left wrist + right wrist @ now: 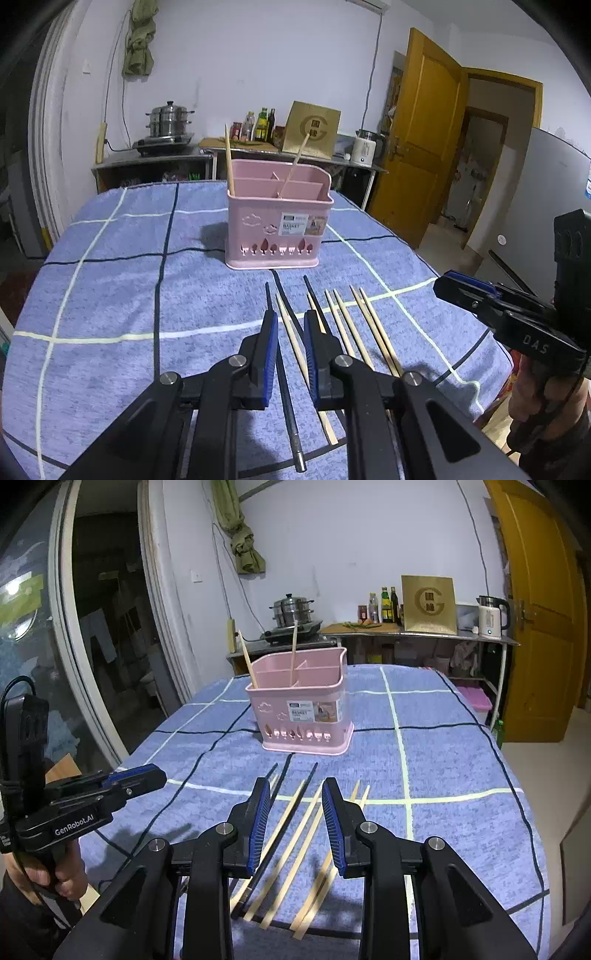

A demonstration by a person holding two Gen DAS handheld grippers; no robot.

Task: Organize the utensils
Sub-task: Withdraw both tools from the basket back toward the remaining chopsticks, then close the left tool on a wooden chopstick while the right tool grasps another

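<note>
Evidently light, stiff and slick, the chopsticks point(373, 332) lie on the worktop point(110, 295) before the caddy point(277, 221), best pinched mid-shaft; left gripper point(290, 328) jaws narrow, right gripper point(293, 797) jaws wider, both empty.

I count two wooden chopsticks point(229, 162) standing in the one pink basket point(279, 229); in front of that basket lie two dark chopsticks point(286, 819) and, as far as I can tell, six wooden ones point(291, 838)

Both wrist views face basket point(279, 225), table point(110, 277).
</note>
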